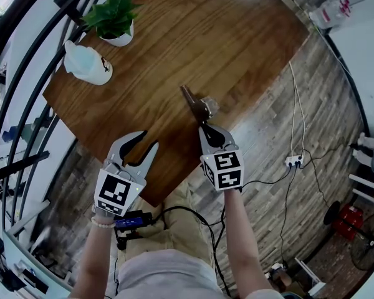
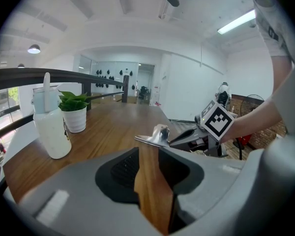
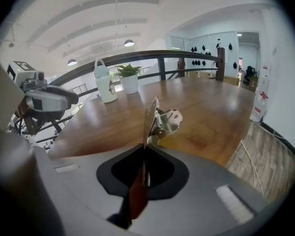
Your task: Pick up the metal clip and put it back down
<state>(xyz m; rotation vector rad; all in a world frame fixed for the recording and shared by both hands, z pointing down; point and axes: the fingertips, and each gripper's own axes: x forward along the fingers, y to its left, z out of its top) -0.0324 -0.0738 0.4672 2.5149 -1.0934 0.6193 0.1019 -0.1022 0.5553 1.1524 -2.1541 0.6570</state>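
My right gripper is shut on one handle of the shiny metal clip, which points away from me over the wooden table near its front right edge. In the right gripper view the clip stands on edge out of the pinched jaws. My left gripper hovers open and empty above the table's near corner, to the left of the clip. From the left gripper view the clip shows just beyond the spread jaws, with the right gripper behind it.
A potted green plant and a white jug stand at the table's far left, beside a black railing. On the plank floor to the right lie a white power strip and cables.
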